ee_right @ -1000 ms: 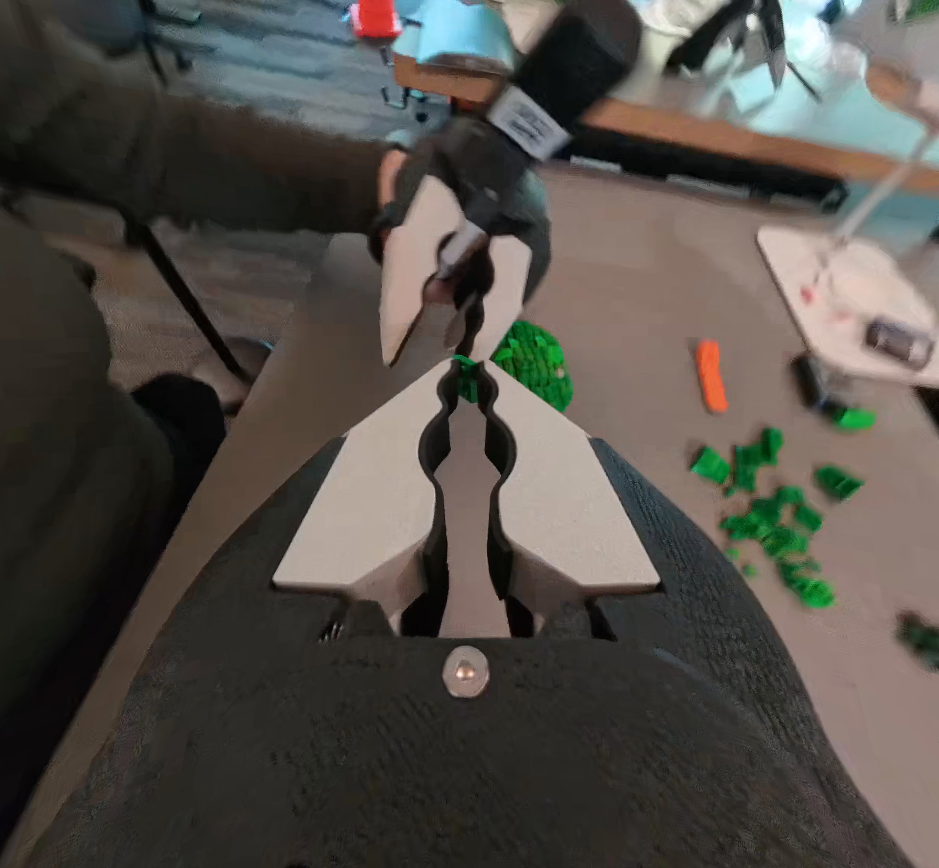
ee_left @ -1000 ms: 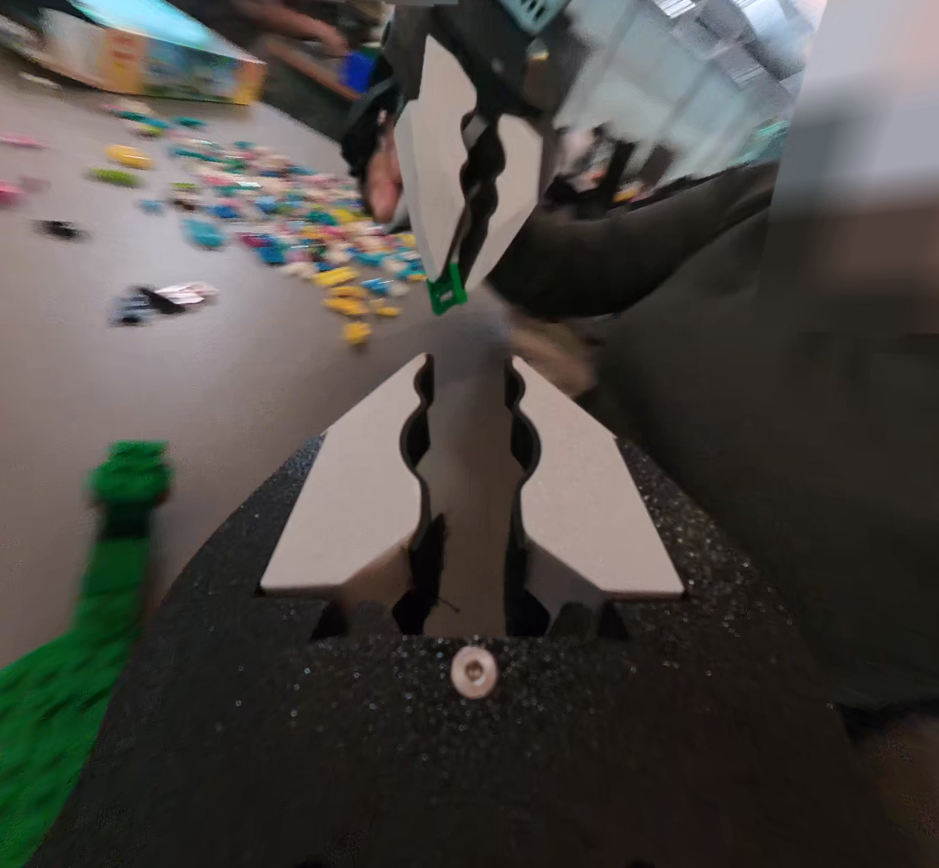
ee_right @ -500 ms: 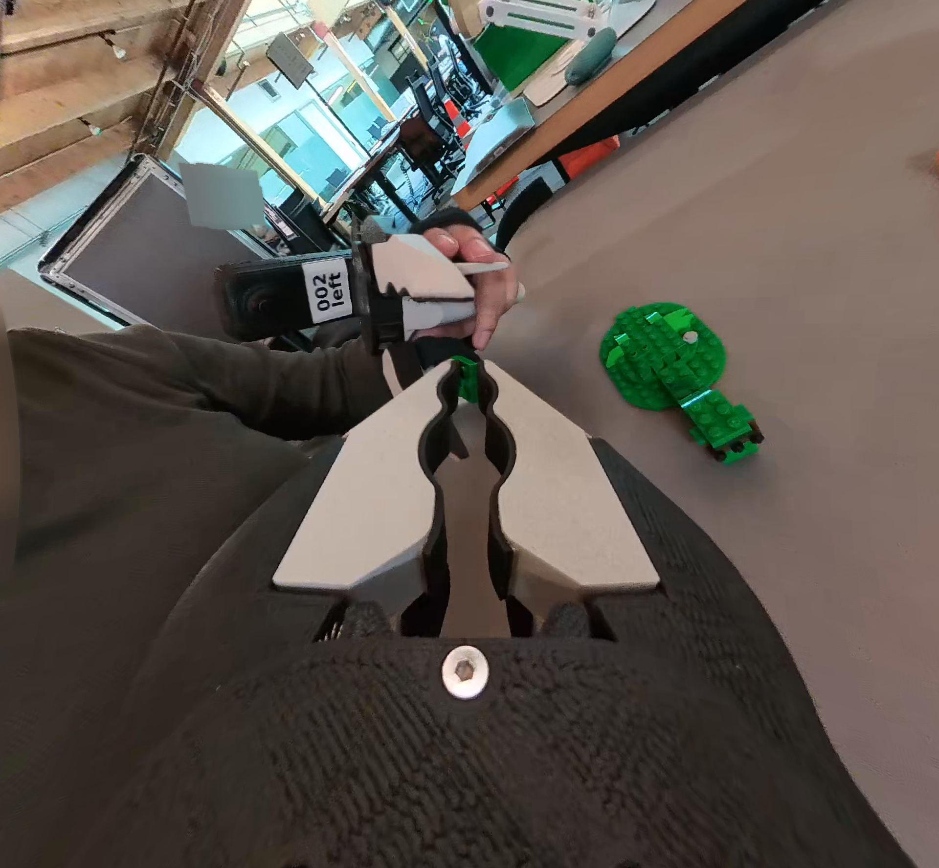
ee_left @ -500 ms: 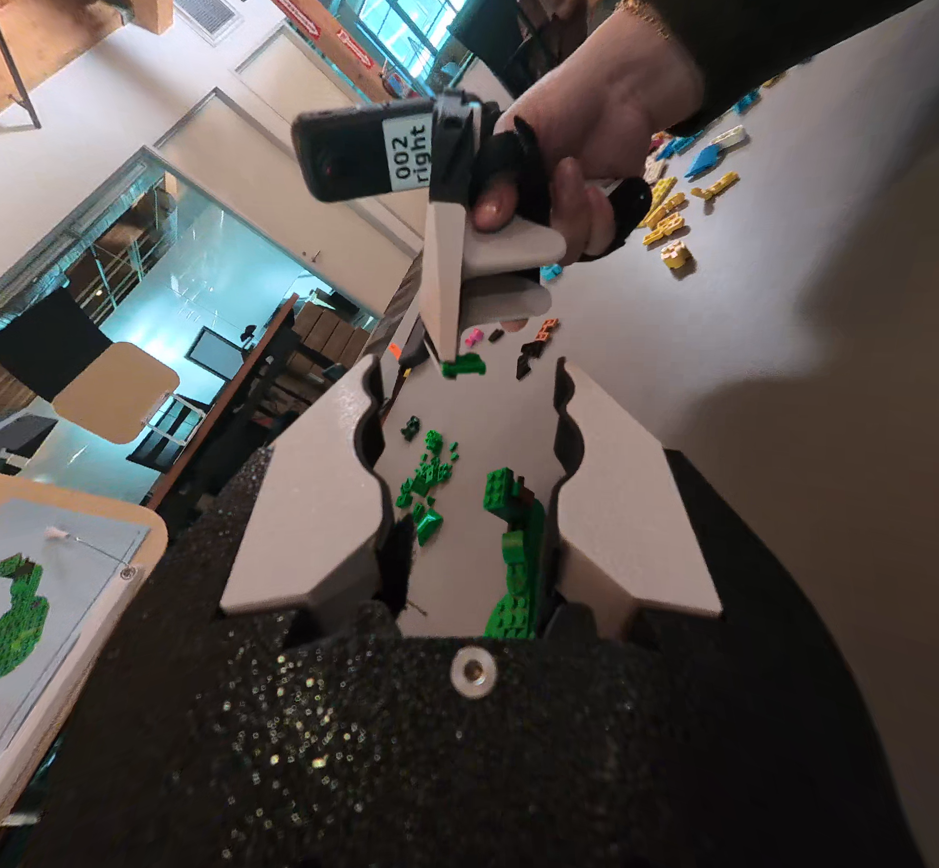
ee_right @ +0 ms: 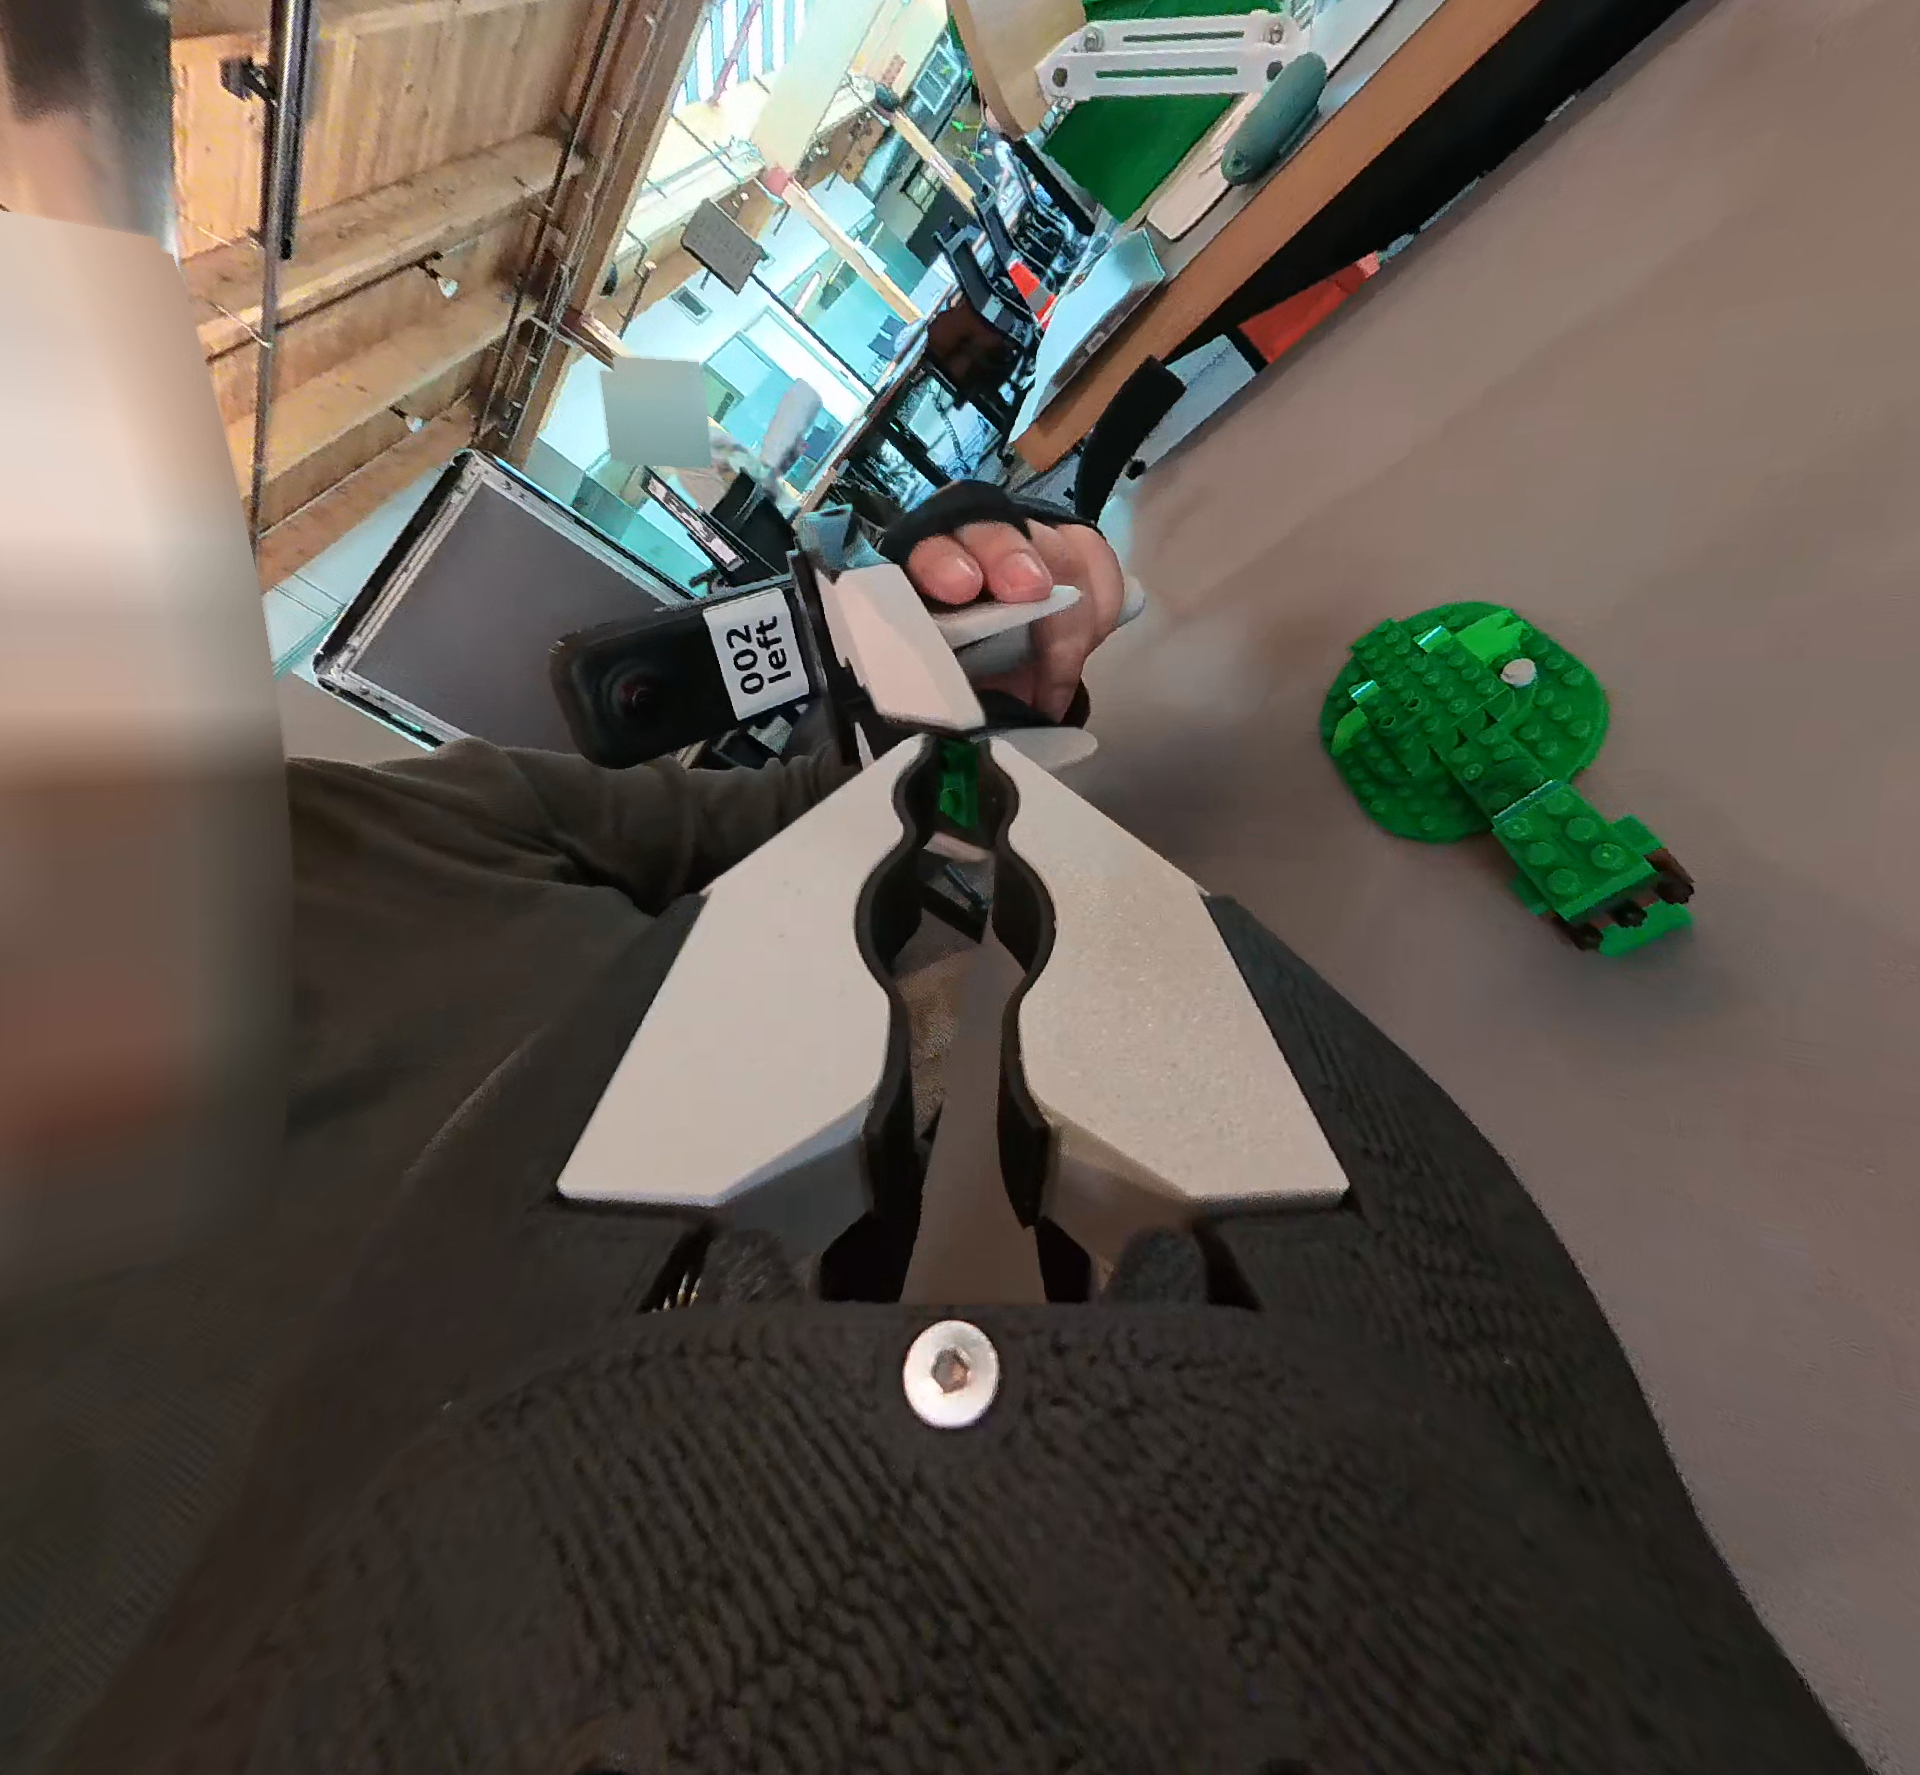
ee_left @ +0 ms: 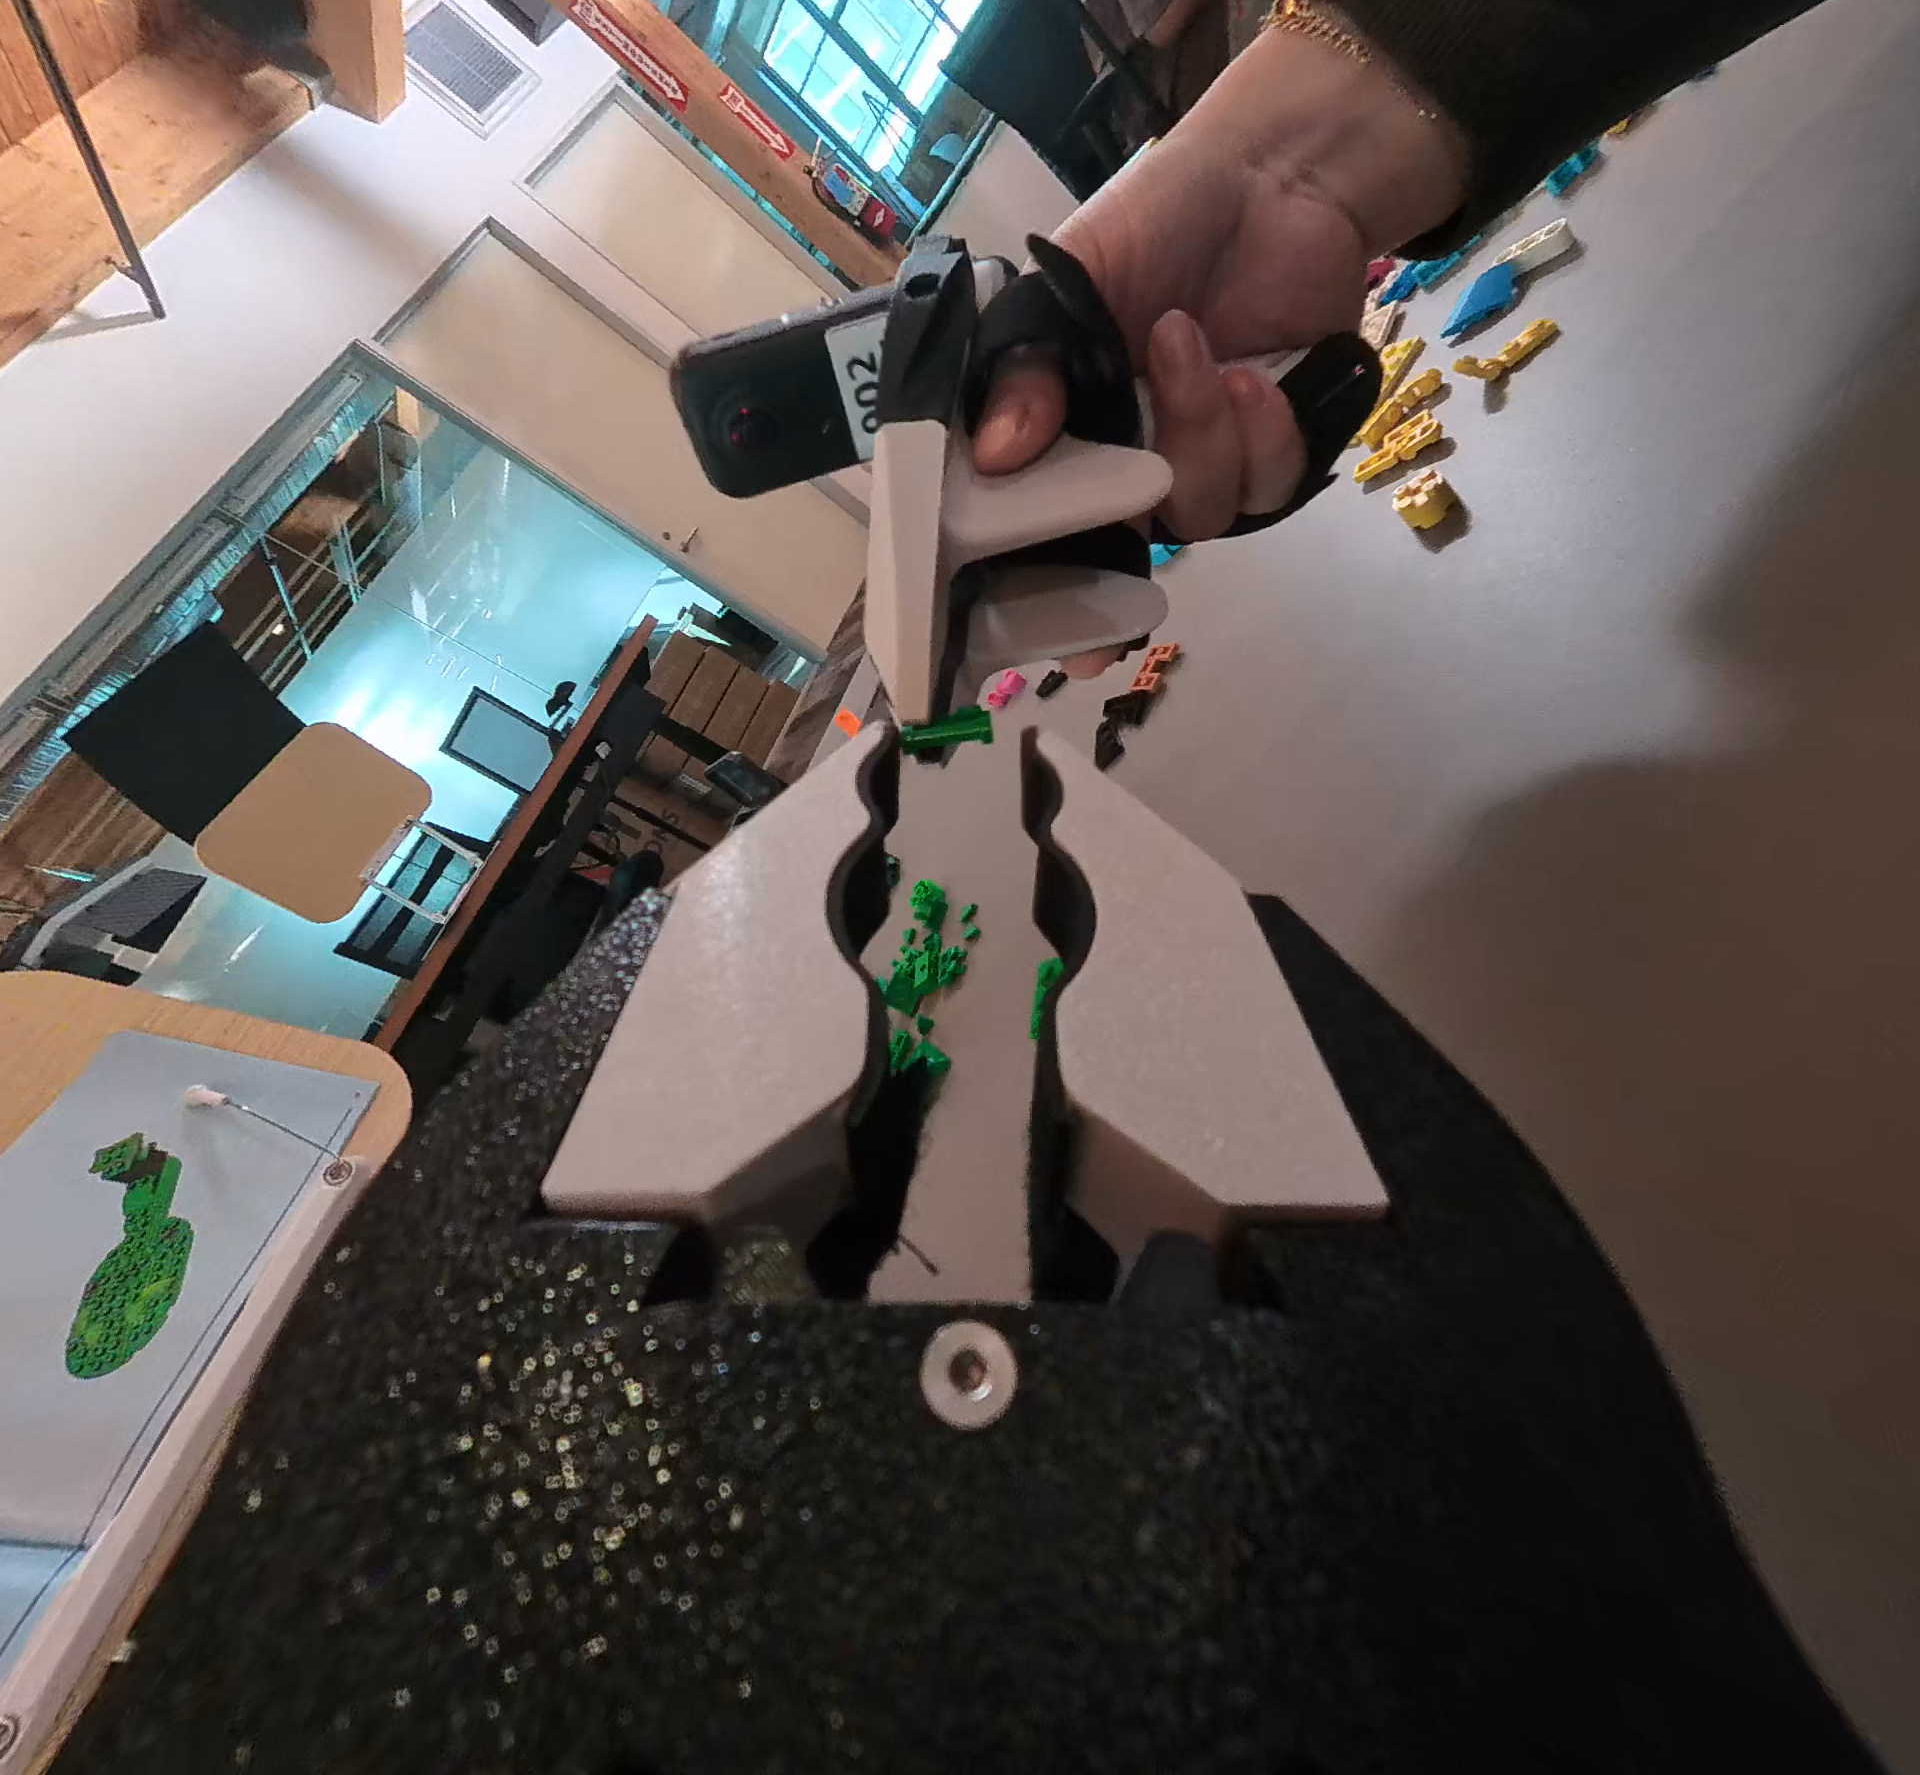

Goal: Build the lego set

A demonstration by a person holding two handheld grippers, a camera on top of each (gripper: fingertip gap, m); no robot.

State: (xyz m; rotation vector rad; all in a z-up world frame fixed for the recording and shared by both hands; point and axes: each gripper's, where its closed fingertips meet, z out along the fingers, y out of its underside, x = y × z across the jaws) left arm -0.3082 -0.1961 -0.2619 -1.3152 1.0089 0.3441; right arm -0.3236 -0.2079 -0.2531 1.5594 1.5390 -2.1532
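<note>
My right gripper (ee_right: 958, 757) is shut on a small green lego piece (ee_right: 954, 780), held in the air. In the left wrist view that piece (ee_left: 948, 733) sits just at the tips of my left gripper (ee_left: 961, 751), whose jaws stand partly open around it without clearly touching. The right gripper (ee_left: 920, 715) points down at it there. The left gripper (ee_right: 914, 686) faces me in the right wrist view. A green lego build (ee_right: 1455, 738), a round studded plate with a neck, lies on the grey table (ee_right: 1662, 375) to the right.
Several loose green pieces (ee_left: 920, 967) lie on the table below the left gripper. Yellow, blue and other coloured bricks (ee_left: 1403, 437) are scattered farther off. An instruction sheet (ee_left: 125, 1258) on a wooden board is at the lower left. A dark sleeve (ee_right: 416, 894) fills the left. The tips of both grippers are at nearly the same place.
The left gripper's jaws have narrowed, and the right gripper has brought the green piece right up to the left fingertips. A second ago both views were blurred and swinging.
</note>
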